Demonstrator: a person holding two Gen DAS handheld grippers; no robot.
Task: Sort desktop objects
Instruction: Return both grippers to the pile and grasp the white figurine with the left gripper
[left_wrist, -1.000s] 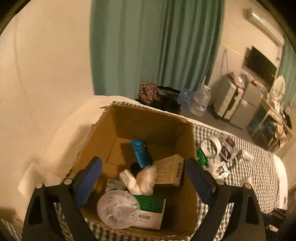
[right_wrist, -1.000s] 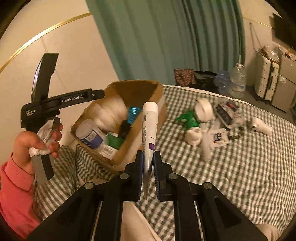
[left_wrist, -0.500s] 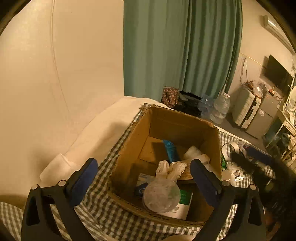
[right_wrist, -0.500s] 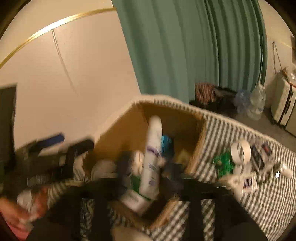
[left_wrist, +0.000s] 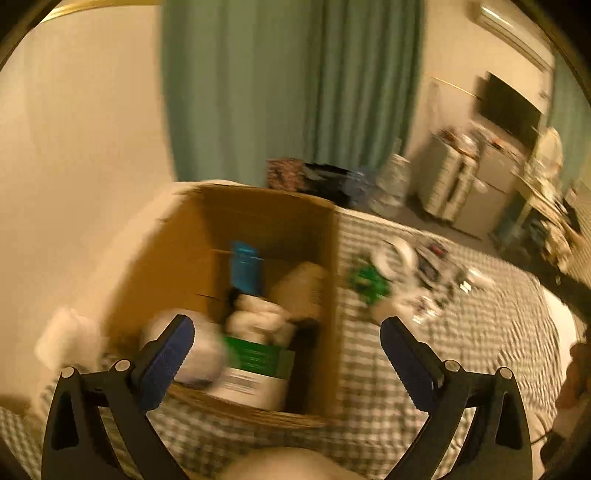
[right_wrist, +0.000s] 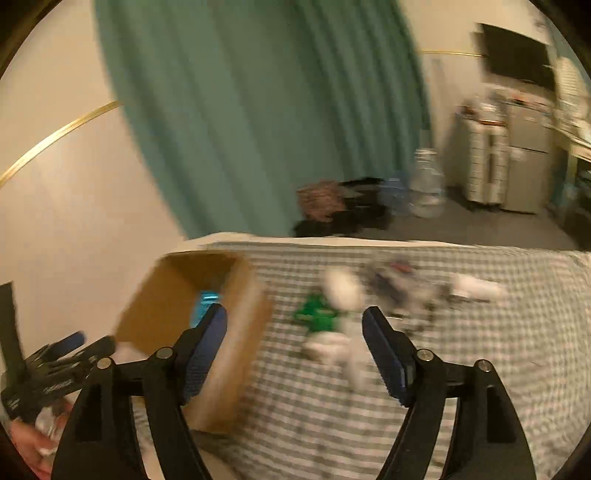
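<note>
My left gripper (left_wrist: 286, 332) and right gripper (right_wrist: 293, 321) both gape wide, holding nothing. Bare checked cloth (right_wrist: 498, 350) spreads toward 3 o'clock. The box (left_wrist: 258, 221) stands at the cloth's 9 o'clock edge, near the curtain (left_wrist: 277, 92), holding a blue tube (left_wrist: 243, 267) and green-white carton (left_wrist: 258, 365). Blurred loose clutter (right_wrist: 332, 314) lies at 12 o'clock.
</note>
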